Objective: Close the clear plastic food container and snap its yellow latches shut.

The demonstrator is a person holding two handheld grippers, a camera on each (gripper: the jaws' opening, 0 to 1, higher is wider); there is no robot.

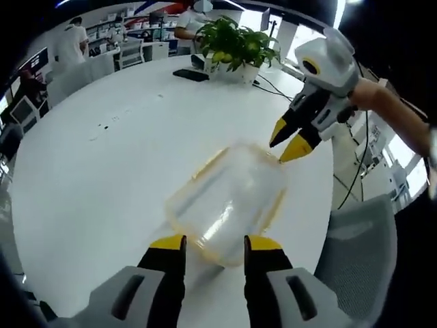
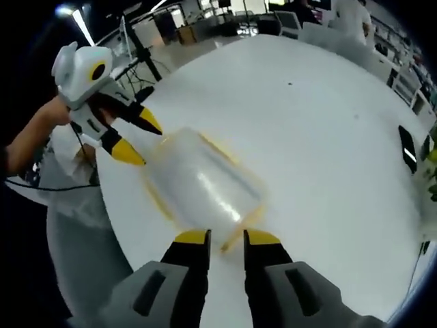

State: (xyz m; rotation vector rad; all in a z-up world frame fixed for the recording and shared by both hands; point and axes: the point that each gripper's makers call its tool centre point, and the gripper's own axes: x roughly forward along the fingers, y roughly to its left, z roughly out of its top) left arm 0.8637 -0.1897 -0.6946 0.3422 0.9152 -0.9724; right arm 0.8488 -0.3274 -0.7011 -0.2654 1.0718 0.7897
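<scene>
Lying on the white table (image 1: 102,171) near its edge, one clear plastic food container (image 1: 229,201) with yellow trim along its rim is seen between the two grippers; the image is blurred, so the yellow latches cannot be counted and it cannot be told whether they are snapped. In the left gripper view, the left gripper (image 1: 215,244) is seen with its two yellow-tipped jaws spread apart at the container's near end, nothing being grasped between them. At the far end, the right gripper (image 1: 288,142) is held by a bare forearm (image 1: 396,113), its two jaws parted, the tips just beside the container's far corner; whether they touch it cannot be told. In the right gripper view, the same container (image 2: 205,184) is seen just ahead of the right gripper (image 2: 225,237), whose jaws stand released with a gap between them, and the left gripper (image 2: 136,140) is seen at the opposite end with its jaws parted. Farther off on the table, one potted green plant (image 1: 235,44) and one dark flat device (image 1: 191,74) are seen. One grey chair (image 1: 358,246) stands just beside the table's edge. Beyond the table, two people in white tops (image 1: 72,41) are seen among desks.
</scene>
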